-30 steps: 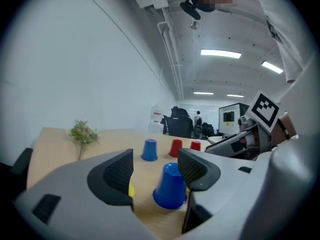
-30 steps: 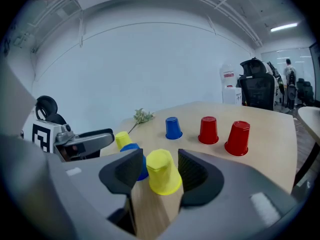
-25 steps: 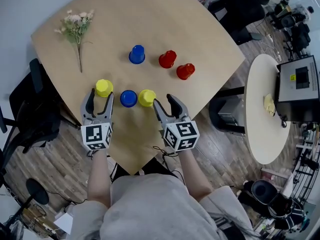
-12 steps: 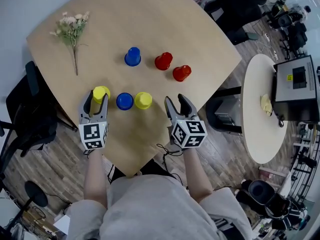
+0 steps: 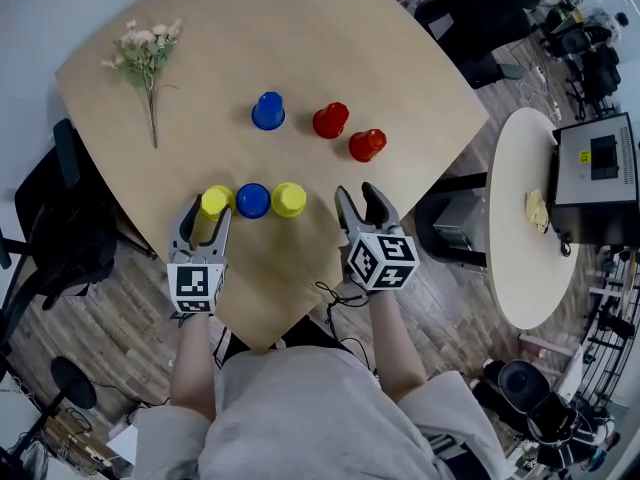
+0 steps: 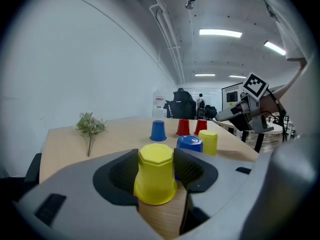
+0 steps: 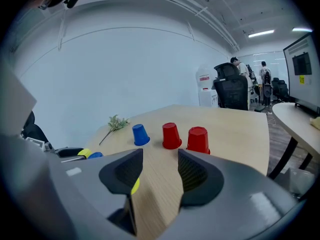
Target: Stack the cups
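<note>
Pale wood tops the table (image 5: 330,38), and near its front edge a yellow cup (image 5: 214,201) stands upside down between the jaws of the left gripper (image 5: 205,216). Those jaws have just been closing, and the left gripper view shows both dark pads lying against the cup's sides, so the cup is grasped. Close beside it on the right stands a blue cup (image 5: 253,200), and next to that a second yellow cup (image 5: 289,199). The three make a short row, all mouth down. Farther back on the table, well apart from the row, stand a far blue cup (image 5: 268,111), a red cup (image 5: 330,120) and a second red cup (image 5: 367,145), also inverted, with the two red ones near each other. The right gripper (image 5: 358,196) is held to the right of the row, near the second yellow cup but not touching it. Its jaws are spread wide with only bare wood between them, and it grips nothing. A sprig of dried flowers (image 5: 143,53) lies near the table's far left edge, well away from all the cups.
</note>
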The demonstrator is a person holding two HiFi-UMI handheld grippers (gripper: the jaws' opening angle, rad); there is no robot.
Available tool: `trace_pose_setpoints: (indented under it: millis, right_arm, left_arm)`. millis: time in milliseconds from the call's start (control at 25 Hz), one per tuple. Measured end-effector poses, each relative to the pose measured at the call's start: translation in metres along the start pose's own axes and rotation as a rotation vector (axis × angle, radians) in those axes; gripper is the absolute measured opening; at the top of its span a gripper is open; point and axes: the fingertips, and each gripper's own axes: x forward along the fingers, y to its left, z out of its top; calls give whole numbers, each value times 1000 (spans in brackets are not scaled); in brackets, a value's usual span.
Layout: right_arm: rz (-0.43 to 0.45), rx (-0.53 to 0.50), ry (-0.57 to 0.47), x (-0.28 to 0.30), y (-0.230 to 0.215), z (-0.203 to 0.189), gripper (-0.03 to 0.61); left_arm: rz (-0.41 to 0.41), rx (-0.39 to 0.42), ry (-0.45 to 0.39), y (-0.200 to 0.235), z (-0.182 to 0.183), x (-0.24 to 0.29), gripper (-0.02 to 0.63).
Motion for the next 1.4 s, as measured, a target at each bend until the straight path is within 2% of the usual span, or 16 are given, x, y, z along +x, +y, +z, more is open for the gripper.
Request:
trace_pose_setpoints:
  millis: [80,160,240,440,640,680,760,880,1080,1280,1400]
  right_arm:
    - [-7,-6,2,2,-4,1,230]
    - [-24,-17,1,4,-12,5,230]
    - [-61,-37,-2,10,-27,13,230]
    - [-161,-62,35,47,-78,29,232]
    - [-183,-52,96,83,-98,21,252]
    - [-191,-52,99,85,-99,20,227]
    - [-192,-67,88,84,-98,22,219]
    - [-148,-126,44,63,-75,39,218]
    - [11,-197,-1,17,1,66,218]
    - [179,-215,13,-2,75,59,218]
    - [259,-270,35,-3,116,48,219]
  left_arm:
    - [-16,-22,-4,-1,0,0,226]
    - [-22,-47,-22,0,4,-3,264]
    - [-17,-59,-55,3,14,-9,265]
    - [66,-104,-115,22,34,-30,261]
    - [102,-85,-113,29,40,-43,252]
    - [107,-83,-110,29,40,-45,252]
    - [110,-82,-105,30,40,-46,252]
    - [105,-74,-103,29,44,-46,250]
    - [99,-79,-114,27,48,-40,248]
    - [106,-82,-125,27,52,-40,230]
    - [115,-88,-128,29,52,-44,213]
